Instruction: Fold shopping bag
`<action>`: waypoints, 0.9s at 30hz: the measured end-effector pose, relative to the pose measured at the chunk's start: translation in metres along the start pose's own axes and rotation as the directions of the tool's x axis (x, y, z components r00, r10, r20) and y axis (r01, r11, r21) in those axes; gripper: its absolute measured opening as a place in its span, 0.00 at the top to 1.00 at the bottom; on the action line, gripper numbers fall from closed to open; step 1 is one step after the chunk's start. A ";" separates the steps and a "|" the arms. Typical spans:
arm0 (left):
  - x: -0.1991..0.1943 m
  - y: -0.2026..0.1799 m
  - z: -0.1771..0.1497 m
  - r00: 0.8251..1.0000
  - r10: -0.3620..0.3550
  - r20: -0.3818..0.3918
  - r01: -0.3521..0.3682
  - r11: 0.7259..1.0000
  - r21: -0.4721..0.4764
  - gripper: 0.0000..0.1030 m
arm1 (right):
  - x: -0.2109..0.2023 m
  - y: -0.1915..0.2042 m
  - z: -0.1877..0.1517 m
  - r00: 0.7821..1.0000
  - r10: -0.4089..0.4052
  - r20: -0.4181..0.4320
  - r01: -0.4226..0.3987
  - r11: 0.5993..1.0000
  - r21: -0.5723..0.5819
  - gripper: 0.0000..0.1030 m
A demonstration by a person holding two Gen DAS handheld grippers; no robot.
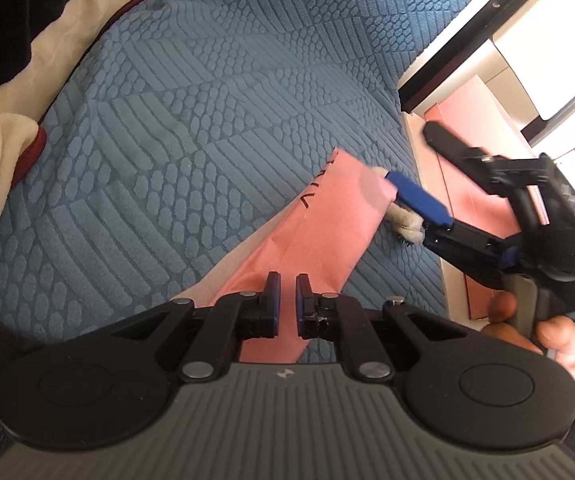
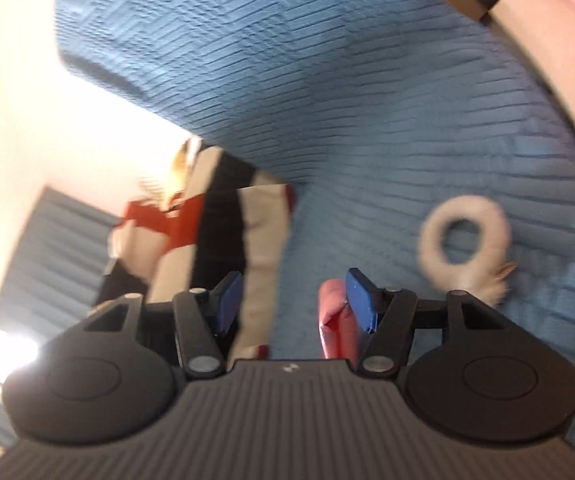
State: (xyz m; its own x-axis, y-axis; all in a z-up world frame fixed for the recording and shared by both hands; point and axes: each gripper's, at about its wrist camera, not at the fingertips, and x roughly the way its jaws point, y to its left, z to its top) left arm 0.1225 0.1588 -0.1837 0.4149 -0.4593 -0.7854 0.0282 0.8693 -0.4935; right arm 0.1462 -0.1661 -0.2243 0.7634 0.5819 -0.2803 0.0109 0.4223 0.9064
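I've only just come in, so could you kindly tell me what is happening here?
A person is folding a pink shopping bag on a blue quilted cover. The left tongs are shut near one end of it; the right tongs stand open at its far corner. A fluffy white ring lies beside it.

Left wrist view: from just behind the left gripper [image 1: 286, 294], it looks steeply down, at close range, onto the blue cover [image 1: 191, 128], with the pink bag [image 1: 327, 232] under its fingers and the right gripper [image 1: 415, 168] entering from the right edge. Right wrist view: from behind the right gripper [image 2: 293, 300], rolled and motion-blurred, it looks at a shallower angle across the same cover [image 2: 367, 120] toward a striped cloth [image 2: 223, 248]. Shared between the views: the cover, the bag [image 2: 337, 320], the fluffy ring [image 2: 463, 244] [image 1: 403, 224] and the cloth [image 1: 23, 92].
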 end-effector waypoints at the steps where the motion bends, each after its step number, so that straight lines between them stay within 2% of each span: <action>1: 0.000 0.000 0.000 1.000 0.000 -0.001 0.000 1.000 -0.002 0.89 | 0.002 0.001 0.000 1.000 -0.027 -0.001 0.027 1.000 -0.001 0.42; 4: -0.001 0.000 0.000 1.000 0.005 -0.005 -0.005 1.000 -0.004 0.89 | 0.009 -0.001 0.000 0.995 -0.099 -0.015 0.099 0.995 0.006 0.42; 6: -0.001 0.000 0.000 1.000 0.009 -0.004 -0.009 1.000 -0.002 0.89 | 0.013 -0.003 0.002 0.993 -0.113 -0.032 0.113 0.993 0.019 0.42; 11: 0.000 0.001 0.000 1.000 -0.002 -0.009 0.002 1.000 -0.007 0.89 | 0.021 0.000 -0.002 0.966 -0.250 -0.071 0.248 0.968 -0.041 0.43; 18: 0.001 0.001 0.002 1.000 -0.006 -0.010 0.005 1.000 -0.013 0.89 | 0.021 0.006 -0.011 0.947 -0.318 -0.043 0.314 0.945 -0.087 0.49; 21: 0.001 0.001 0.002 1.000 -0.006 -0.011 0.006 1.000 -0.014 0.89 | 0.025 0.006 -0.012 0.951 -0.303 -0.057 0.299 0.951 -0.079 0.45; 24: 0.001 0.003 0.002 1.000 -0.013 -0.009 0.013 1.000 -0.026 0.89 | 0.029 -0.006 -0.012 0.975 -0.195 -0.102 0.199 0.979 0.036 0.45; 27: 0.000 0.007 0.004 1.000 -0.024 -0.008 0.024 0.999 -0.044 0.89 | 0.036 -0.002 -0.017 0.981 -0.145 -0.129 0.149 0.989 0.020 0.45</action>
State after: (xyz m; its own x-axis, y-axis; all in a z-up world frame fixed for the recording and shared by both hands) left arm 0.1260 0.1654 -0.1860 0.4068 -0.4814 -0.7763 -0.0023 0.8493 -0.5279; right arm 0.1631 -0.1341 -0.2412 0.6642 0.5989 -0.4473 0.1373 0.4905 0.8606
